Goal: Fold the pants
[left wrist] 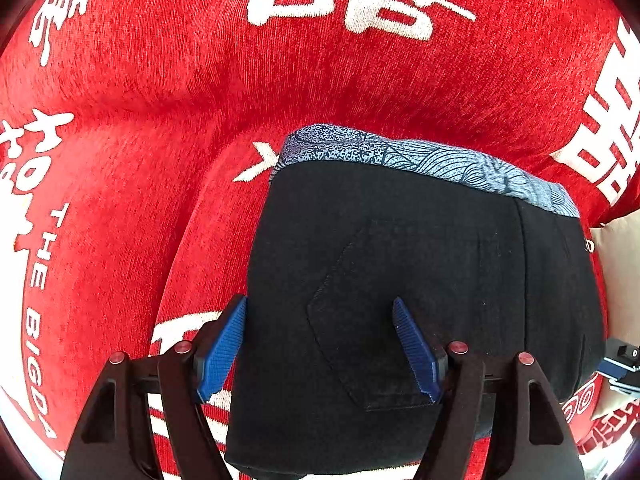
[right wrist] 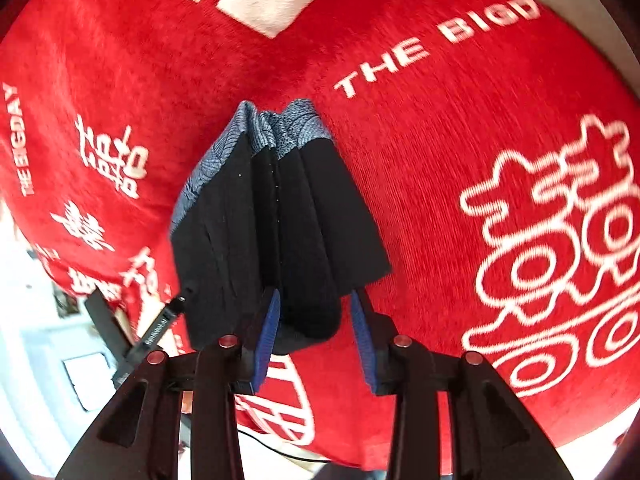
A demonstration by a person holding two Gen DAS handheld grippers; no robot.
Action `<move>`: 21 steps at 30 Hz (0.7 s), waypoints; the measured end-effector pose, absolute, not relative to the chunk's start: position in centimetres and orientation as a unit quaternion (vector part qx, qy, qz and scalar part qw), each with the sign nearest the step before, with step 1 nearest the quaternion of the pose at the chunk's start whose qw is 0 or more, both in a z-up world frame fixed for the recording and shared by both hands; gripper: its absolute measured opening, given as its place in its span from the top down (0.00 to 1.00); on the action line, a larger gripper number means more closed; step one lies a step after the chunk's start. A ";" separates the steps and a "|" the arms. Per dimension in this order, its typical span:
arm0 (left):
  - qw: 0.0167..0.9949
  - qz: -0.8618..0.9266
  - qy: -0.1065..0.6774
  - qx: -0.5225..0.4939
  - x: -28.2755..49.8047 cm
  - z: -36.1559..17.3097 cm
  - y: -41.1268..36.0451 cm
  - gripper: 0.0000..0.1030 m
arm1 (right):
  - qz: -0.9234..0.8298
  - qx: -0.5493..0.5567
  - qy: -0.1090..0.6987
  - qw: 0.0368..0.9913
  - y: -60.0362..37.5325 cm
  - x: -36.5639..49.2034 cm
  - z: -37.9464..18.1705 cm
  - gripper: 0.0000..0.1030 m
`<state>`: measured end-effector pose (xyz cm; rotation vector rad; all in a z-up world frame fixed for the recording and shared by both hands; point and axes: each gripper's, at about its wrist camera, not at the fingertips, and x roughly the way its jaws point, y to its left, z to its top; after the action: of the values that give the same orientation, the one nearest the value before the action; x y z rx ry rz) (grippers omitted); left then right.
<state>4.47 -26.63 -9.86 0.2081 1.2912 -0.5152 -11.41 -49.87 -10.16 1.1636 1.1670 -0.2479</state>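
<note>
From my left claw (left wrist: pixel 320 346) I look almost straight down onto the folded black pants (left wrist: pixel 400 280), which lie on a red blanket (left wrist: pixel 160 80) printed with white characters and the words "THE BIGDAY". The claw's jaws are spread wide: the blue pad on one side (left wrist: pixel 222 350) sits right at the near-left edge of the folded bundle, and the other blue pad (left wrist: pixel 414 350) rests over the black cloth just below a stitched back pocket (left wrist: pixel 360 300). I cannot tell whether either pad actually presses the fabric; nothing is pinched between them. Ahead of the claw, at the far edge of the pants, a blue-grey patterned waistband lining (left wrist: pixel 420 158) shows as a strip. Off to the far right of this claw a bit of the other tool (left wrist: pixel 620 364) peeks in, beside a pale cushion-like surface (left wrist: pixel 624 264). From my right claw (right wrist: pixel 316 340) the pants (right wrist: pixel 280 220) appear end-on as a stack of black folds rising away from the jaws, with the patterned lining (right wrist: pixel 280 132) at the far end. This claw's jaws stand partly spread, the two blue pads (right wrist: pixel 268 340) flanking the rounded near fold of the bundle; a gap shows on the right-hand side, so the cloth sits between them without being squeezed. The red blanket (right wrist: pixel 440 160) fills the view beyond and to the right of the claw, and to its left, past the blanket's edge, a black handle (right wrist: pixel 160 328) and a blurred pale floor (right wrist: pixel 40 340) are visible.
</note>
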 end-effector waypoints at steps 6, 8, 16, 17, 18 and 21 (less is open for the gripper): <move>0.764 -0.234 0.593 0.096 4.5 -9.9 -26.6 0.27 | -0.148 0.496 0.509 0.688 -49.9 -13.8 -8.5 0.61; 0.765 -0.233 0.592 0.097 4.3 -9.7 -26.5 0.27 | -0.127 0.480 0.532 0.686 -48.6 -13.0 -8.6 0.61; 0.764 -0.224 0.597 0.102 4.1 -9.5 -26.9 0.26 | -0.147 0.415 0.583 0.683 -46.4 -8.6 -11.4 0.76; 0.764 -0.222 0.597 0.102 4.1 -9.4 -27.0 0.24 | -0.151 0.402 0.585 0.688 -46.7 -8.1 -11.4 0.76; 0.763 -0.220 0.599 0.100 4.1 -9.5 -27.0 0.24 | -0.149 0.391 0.589 0.692 -46.9 -7.8 -11.4 0.76; 0.762 -0.216 0.602 0.097 4.1 -9.4 -26.9 0.24 | -0.136 0.341 0.605 0.706 -46.4 -7.1 -10.6 0.76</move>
<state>4.13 -26.92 -9.43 0.2117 1.3104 -0.4699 -7.06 -46.39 -10.61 0.7579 1.3451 -0.3013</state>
